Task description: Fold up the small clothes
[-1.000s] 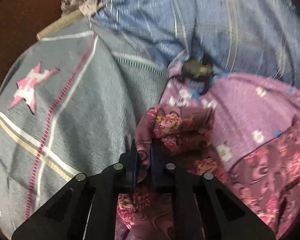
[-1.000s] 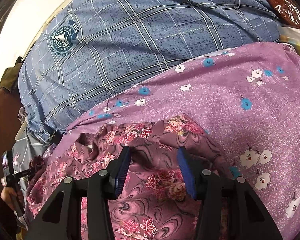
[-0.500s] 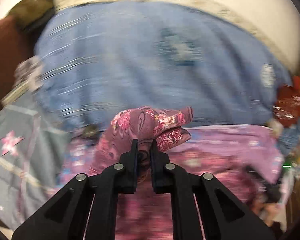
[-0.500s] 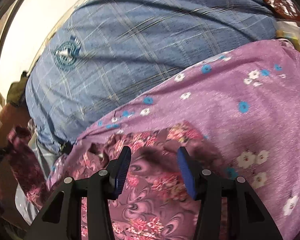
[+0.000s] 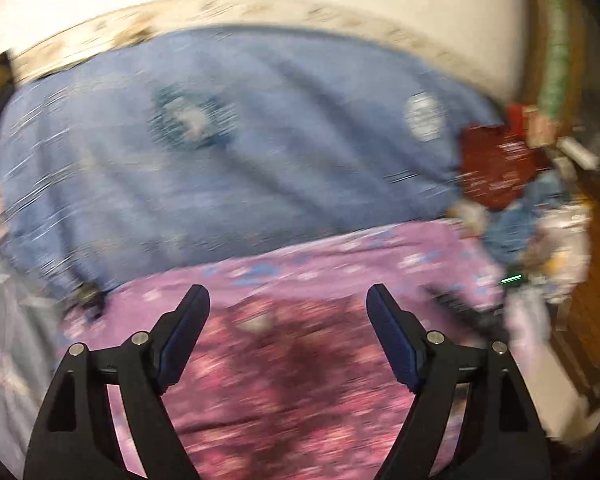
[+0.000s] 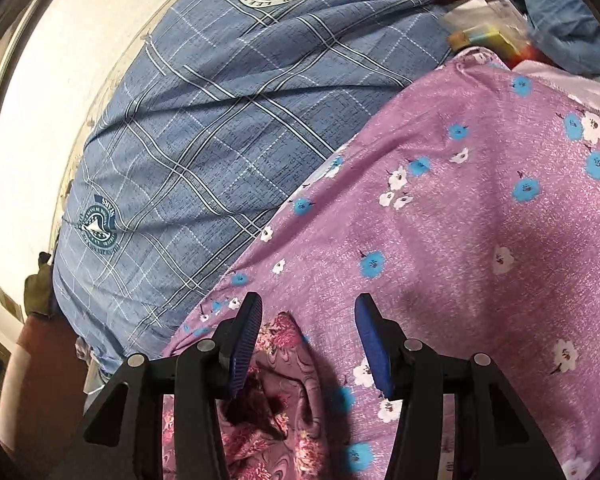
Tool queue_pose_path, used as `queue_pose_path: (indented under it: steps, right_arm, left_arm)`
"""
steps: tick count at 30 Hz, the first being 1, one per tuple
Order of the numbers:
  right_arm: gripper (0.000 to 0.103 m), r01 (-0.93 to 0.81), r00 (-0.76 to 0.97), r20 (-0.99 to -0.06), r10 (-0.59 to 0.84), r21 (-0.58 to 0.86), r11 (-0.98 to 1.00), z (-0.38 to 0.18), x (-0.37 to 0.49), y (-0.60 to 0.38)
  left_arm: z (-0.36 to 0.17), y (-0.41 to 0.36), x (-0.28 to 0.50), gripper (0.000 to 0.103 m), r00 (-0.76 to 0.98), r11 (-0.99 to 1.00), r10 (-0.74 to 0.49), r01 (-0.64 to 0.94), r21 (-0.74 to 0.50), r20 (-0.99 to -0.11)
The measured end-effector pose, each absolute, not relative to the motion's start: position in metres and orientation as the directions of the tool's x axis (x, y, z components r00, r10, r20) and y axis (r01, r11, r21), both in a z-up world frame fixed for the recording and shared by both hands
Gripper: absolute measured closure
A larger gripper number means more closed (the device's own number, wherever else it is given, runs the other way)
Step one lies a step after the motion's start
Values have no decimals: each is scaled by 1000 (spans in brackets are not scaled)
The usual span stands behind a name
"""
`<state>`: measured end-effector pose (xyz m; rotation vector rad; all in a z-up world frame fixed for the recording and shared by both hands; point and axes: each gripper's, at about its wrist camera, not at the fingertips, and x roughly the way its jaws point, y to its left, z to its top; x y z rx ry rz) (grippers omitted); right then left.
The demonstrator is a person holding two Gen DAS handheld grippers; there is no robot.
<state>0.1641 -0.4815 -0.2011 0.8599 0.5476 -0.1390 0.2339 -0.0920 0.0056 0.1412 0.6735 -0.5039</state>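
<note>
Two grippers: your left gripper [image 5: 288, 334] and right gripper [image 6: 308, 338] both stand spread, pinching nothing.
Garment: the dark floral cloth [image 5: 300, 380] lies below your left gripper on the purple flowered sheet [image 6: 480, 240]; one edge [image 6: 284, 364] shows between your right gripper's fingers.
Surroundings: a blue checked cover [image 6: 204, 132] lies beyond the sheet.
Progress: you appear to be mid-fold; blur hides how neat the layers are.
Remaining: likely another fold and flattening.
</note>
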Motion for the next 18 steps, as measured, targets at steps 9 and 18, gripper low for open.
queue_pose_path:
  steps: [9,18]
  right_arm:
    - [52,145,779,-474,411,773,617,-212,188,-456]
    - [48,137,682,-566,463,721,680,-227,221,-397]
  left_arm:
    - [-136,50,238,22,644,994,-96,98,-43,-759]
    - [-191,64,217,25,624,995,-85,90,-37,-777]
